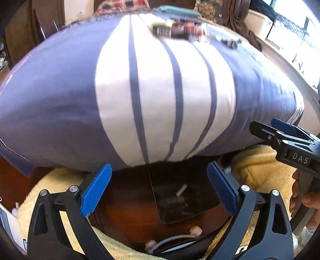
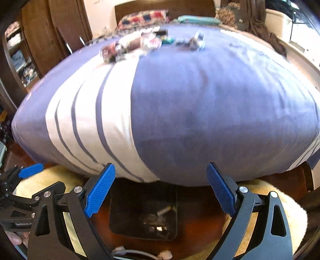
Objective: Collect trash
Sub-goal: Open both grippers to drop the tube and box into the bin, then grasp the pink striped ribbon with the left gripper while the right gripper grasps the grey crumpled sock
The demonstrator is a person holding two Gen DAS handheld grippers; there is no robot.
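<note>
Several pieces of trash (image 1: 178,30) lie far off on a bed with a blue and white striped cover (image 1: 60,96); they also show in the right wrist view (image 2: 140,44), blurred. A dark bin (image 1: 184,200) stands on the floor at the foot of the bed with a small white piece (image 1: 181,189) in it; it also shows in the right wrist view (image 2: 144,216). My left gripper (image 1: 160,190) is open and empty above the bin. My right gripper (image 2: 161,190) is open and empty above the bin too, and shows at the right of the left wrist view (image 1: 280,132).
A cream fluffy rug (image 1: 260,166) lies around the bin on a dark wooden floor (image 1: 124,220). A grey cable with white plugs (image 1: 172,238) lies near me. Wooden wardrobes (image 2: 52,30) stand at the left, pillows (image 2: 144,18) at the head of the bed.
</note>
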